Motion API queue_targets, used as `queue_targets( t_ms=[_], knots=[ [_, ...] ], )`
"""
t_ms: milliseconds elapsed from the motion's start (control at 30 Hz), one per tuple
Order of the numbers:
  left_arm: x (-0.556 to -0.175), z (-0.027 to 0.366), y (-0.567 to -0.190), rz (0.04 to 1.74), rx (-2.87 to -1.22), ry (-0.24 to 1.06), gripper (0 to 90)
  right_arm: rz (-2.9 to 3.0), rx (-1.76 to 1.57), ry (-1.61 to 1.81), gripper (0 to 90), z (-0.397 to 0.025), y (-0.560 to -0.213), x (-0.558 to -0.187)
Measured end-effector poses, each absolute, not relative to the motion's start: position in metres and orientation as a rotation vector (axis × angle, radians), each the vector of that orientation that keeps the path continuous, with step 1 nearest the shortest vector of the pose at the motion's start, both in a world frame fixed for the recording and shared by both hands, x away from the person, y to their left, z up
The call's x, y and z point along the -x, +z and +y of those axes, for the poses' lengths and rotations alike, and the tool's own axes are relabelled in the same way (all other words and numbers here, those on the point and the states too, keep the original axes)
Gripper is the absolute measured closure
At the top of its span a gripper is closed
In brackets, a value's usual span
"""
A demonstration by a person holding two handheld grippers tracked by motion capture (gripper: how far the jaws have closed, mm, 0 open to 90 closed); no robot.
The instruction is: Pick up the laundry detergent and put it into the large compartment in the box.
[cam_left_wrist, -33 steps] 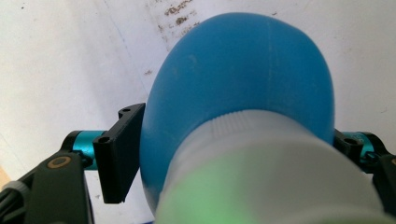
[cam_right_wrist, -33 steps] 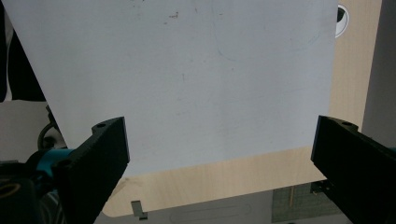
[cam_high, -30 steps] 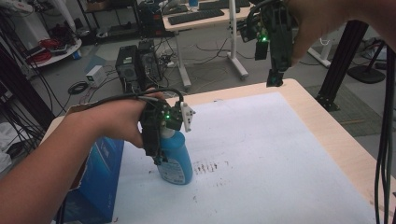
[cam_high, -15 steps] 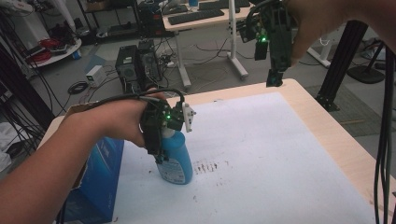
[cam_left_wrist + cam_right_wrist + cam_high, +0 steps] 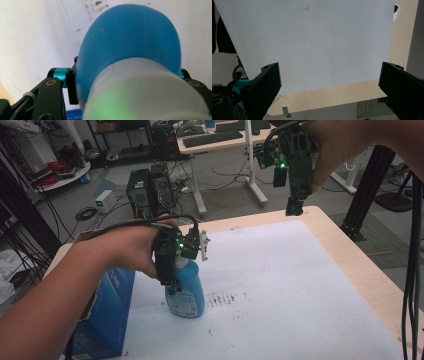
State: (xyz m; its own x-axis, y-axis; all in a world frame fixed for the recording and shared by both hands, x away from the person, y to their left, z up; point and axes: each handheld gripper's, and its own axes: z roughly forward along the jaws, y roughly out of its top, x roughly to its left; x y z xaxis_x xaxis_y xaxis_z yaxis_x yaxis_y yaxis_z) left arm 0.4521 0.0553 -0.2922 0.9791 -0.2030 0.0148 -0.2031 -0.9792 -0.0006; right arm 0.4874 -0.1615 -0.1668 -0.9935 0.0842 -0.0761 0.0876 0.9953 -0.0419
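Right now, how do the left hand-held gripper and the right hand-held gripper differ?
The left hand-held gripper is low over the table's white sheet, while the right hand-held gripper is held high above the far edge. The left one is shut on the blue bottle; the right one is open with nothing between its jaws. Both point downward and show a green light.

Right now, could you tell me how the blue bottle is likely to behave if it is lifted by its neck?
The bottle is tall on a small base, so it may tip if nudged. Its smooth, rounded plastic looks slippery. The left hand-held gripper is clamped near the white collar, so it might swing when lifted.
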Motion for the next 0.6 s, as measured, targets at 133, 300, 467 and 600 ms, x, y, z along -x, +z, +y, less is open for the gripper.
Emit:
queue_targets(
  t_ms=[133,300,467,600],
  knots=[
    [-0.447,0.061,-0.275,-0.26,-3.119,0.02,38.2,3.062,-0.13,-0.062,3.3,-0.158,-0.167,-0.486],
    [-0.441,0.071,-0.25,-0.197,-3.106,0.003,38.2,3.065,-0.119,-0.063,3.3,-0.155,-0.167,-0.485],
    [-0.438,0.082,-0.227,-0.105,-3.12,-0.019,38.2,3.065,-0.102,-0.061,3.3,-0.15,-0.168,-0.484],
    [-0.436,0.094,-0.211,-0.003,-3.129,-0.058,38.2,3.064,-0.089,-0.052,3.3,-0.146,-0.168,-0.483]
  ],
)
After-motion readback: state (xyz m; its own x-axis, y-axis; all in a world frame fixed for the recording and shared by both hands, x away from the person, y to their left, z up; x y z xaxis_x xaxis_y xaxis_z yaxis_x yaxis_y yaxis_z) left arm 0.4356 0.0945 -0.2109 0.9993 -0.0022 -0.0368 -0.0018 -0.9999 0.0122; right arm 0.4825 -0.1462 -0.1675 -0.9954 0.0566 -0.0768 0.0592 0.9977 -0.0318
